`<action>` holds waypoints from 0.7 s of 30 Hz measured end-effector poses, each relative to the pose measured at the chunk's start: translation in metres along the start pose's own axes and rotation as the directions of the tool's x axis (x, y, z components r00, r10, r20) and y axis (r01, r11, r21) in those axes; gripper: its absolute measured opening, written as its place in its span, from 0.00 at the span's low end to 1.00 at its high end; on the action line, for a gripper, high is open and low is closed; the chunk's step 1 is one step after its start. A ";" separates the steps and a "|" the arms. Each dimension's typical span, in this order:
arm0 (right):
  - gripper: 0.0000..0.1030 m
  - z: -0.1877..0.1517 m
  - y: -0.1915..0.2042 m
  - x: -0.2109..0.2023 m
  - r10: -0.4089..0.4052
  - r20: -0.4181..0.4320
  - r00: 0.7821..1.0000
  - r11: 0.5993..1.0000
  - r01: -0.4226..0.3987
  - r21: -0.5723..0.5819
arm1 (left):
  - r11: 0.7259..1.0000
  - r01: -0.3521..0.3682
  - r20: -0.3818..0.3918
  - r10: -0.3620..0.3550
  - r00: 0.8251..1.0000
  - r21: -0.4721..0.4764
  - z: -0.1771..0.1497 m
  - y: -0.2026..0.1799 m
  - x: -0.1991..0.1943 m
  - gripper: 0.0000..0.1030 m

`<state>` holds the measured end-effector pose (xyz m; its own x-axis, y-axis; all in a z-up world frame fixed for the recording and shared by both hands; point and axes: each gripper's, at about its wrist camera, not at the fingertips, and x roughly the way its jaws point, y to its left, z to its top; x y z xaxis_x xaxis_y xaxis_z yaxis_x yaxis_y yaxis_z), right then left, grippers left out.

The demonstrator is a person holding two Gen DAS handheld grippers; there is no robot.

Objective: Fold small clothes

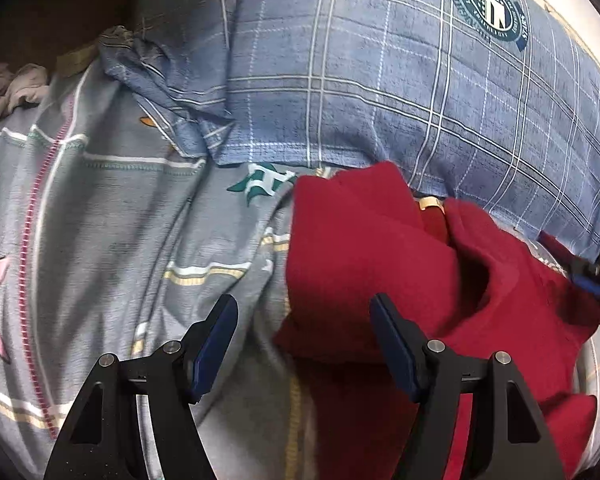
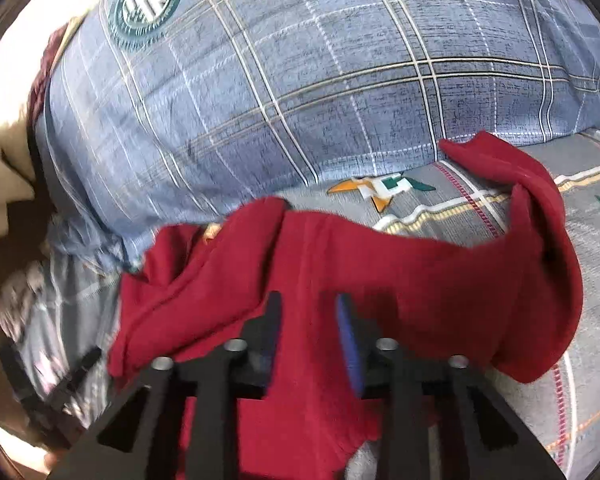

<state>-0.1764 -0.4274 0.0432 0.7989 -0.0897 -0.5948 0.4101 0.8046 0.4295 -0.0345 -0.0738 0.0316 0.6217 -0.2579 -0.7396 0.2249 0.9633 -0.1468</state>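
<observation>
Left gripper [image 1: 304, 312]: two matte black fingers [image 1: 396, 332] with triangular cut-outs, each faced with a dark blue pad and pinned by round silver screws. Right gripper [image 2: 308, 312]: same black build, silver screw heads, blue pads, blurred in its own view.

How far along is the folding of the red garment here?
Early. Done: the red garment lies on the bedsheet by the plaid pillow, still rumpled, one end curled up. In hand: nothing; the left claw is open above its edge. Left: flatten and fold it.
</observation>
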 end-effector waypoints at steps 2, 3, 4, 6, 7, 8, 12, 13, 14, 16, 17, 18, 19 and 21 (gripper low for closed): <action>0.43 0.007 0.021 0.001 0.015 0.017 1.000 0.999 -0.014 -0.051 | 1.000 0.001 -0.008 -0.001 1.000 0.001 0.000 -0.003 0.005 0.66; 0.51 0.011 0.035 0.006 0.021 0.021 1.000 0.996 -0.020 -0.082 | 1.000 -0.001 -0.015 0.001 1.000 0.005 0.000 -0.004 0.008 0.66; 0.63 0.018 0.052 0.014 0.025 0.017 1.000 0.992 -0.023 -0.120 | 1.000 -0.003 -0.020 0.004 1.000 0.011 -0.002 -0.008 0.012 0.66; 0.73 0.026 0.077 0.030 0.026 -0.010 1.000 0.986 -0.028 -0.164 | 1.000 -0.007 -0.026 0.007 1.000 0.019 -0.001 -0.011 0.015 0.66; 0.73 0.031 0.089 0.044 0.017 -0.022 1.000 0.984 -0.020 -0.178 | 1.000 -0.006 -0.027 0.006 1.000 0.022 -0.001 -0.012 0.017 0.66; 0.73 0.036 0.101 0.063 -0.001 -0.048 0.999 0.982 -0.009 -0.188 | 1.000 -0.003 -0.027 0.004 1.000 0.023 0.000 -0.012 0.018 0.66; 0.72 0.043 0.126 0.131 -0.083 -0.160 0.984 0.978 0.049 -0.204 | 1.000 0.005 -0.035 -0.004 0.999 0.016 0.002 -0.009 0.022 0.66; 0.72 0.041 0.128 0.148 -0.133 -0.186 0.973 0.971 0.090 -0.223 | 1.000 0.008 -0.040 -0.007 0.999 0.012 0.003 -0.008 0.023 0.66; 0.72 0.038 0.129 0.162 -0.180 -0.200 0.963 0.960 0.128 -0.247 | 1.000 0.011 -0.043 -0.010 0.999 0.008 0.004 -0.007 0.023 0.66; 0.37 0.034 0.134 0.163 -0.246 -0.123 0.962 0.927 0.196 -0.319 | 1.000 0.014 -0.039 -0.014 0.999 0.004 0.007 -0.006 0.021 0.66; 0.23 0.034 0.133 0.159 -0.256 -0.122 0.959 0.920 0.202 -0.337 | 1.000 0.015 -0.034 -0.015 0.999 0.002 0.007 -0.005 0.020 0.66; 0.06 0.036 0.129 0.153 -0.207 -0.139 0.968 0.936 0.154 -0.318 | 1.000 0.017 -0.029 -0.017 0.999 -0.001 0.008 -0.004 0.018 0.66; 0.06 0.038 0.123 0.143 -0.166 -0.146 0.975 0.950 0.119 -0.288 | 1.000 0.020 -0.020 -0.020 1.000 -0.002 0.008 -0.004 0.015 0.66; 0.06 0.040 0.109 0.102 -0.099 -0.085 0.991 0.964 0.075 -0.256 | 1.000 0.019 -0.009 -0.019 1.000 -0.003 0.007 -0.003 0.011 0.66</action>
<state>-0.0328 -0.3725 0.0563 0.7139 -0.1192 -0.6901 0.3425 0.9189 0.1957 -0.0228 -0.0799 0.0288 0.6105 -0.2758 -0.7424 0.2343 0.9583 -0.1634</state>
